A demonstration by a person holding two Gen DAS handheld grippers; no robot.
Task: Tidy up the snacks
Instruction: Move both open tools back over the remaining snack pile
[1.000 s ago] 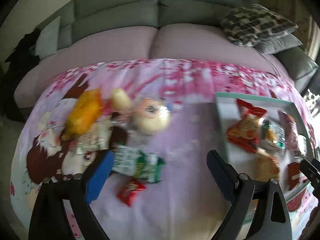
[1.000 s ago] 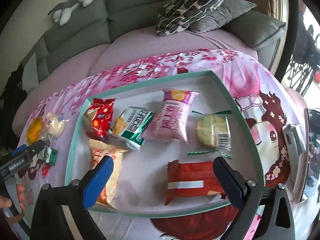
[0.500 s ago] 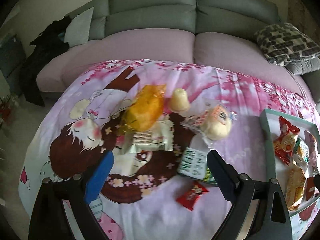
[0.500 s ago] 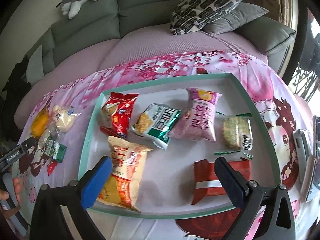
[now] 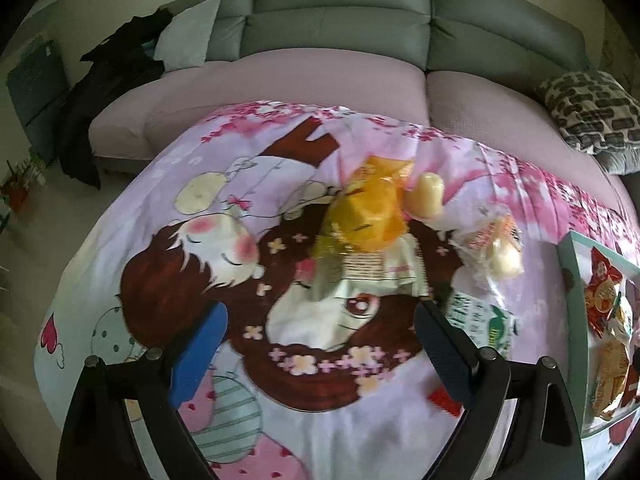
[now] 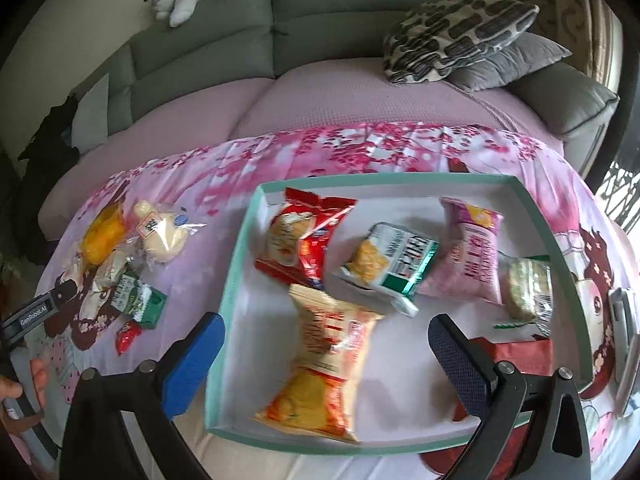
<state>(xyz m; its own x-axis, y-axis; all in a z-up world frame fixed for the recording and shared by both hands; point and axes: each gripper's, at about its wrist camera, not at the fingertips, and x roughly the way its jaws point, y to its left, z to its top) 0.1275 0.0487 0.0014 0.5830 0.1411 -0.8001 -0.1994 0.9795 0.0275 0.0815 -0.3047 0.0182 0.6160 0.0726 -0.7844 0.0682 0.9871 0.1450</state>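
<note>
Your left gripper (image 5: 320, 344) is spread wide with nothing between the jaws, hanging over the printed cloth (image 5: 168, 208). Between the jaws it's bare cloth, so there's room there. The loose pile sits just past the tips: an orange packet (image 5: 370, 208) straight ahead, a pale jelly cup (image 5: 426, 196) touching its right side, a white wrapper (image 5: 376, 276) under it and closest to the tips, a round bun in clear wrap (image 5: 498, 248) ahead of the right jaw, a green-and-white packet (image 5: 480, 320) right beside the right jaw, and a small red candy (image 5: 444, 398) partly hidden behind that jaw. That's six loose pieces, and the picture is blurry, so don't trust the edges too much. The cloth drops off to the floor well left of the left jaw.

Your right gripper (image 6: 324, 344) is also released and empty, over the near-left part of the tray (image 6: 236, 264). The tray's near rim runs under both jaws, and its left wall sits just inside the left jaw. I count six packets in it: an orange-and-white bag (image 6: 324, 364) between the jaws, a red bag (image 6: 300, 240) and a green-and-white bag (image 6: 390, 264) ahead of it, a pink bag (image 6: 472, 256) ahead of the right jaw, a wrapped round cookie (image 6: 526, 288) and a dark red packet (image 6: 520, 354) past the right jaw. The barest tray floor is at the near left corner.
</note>
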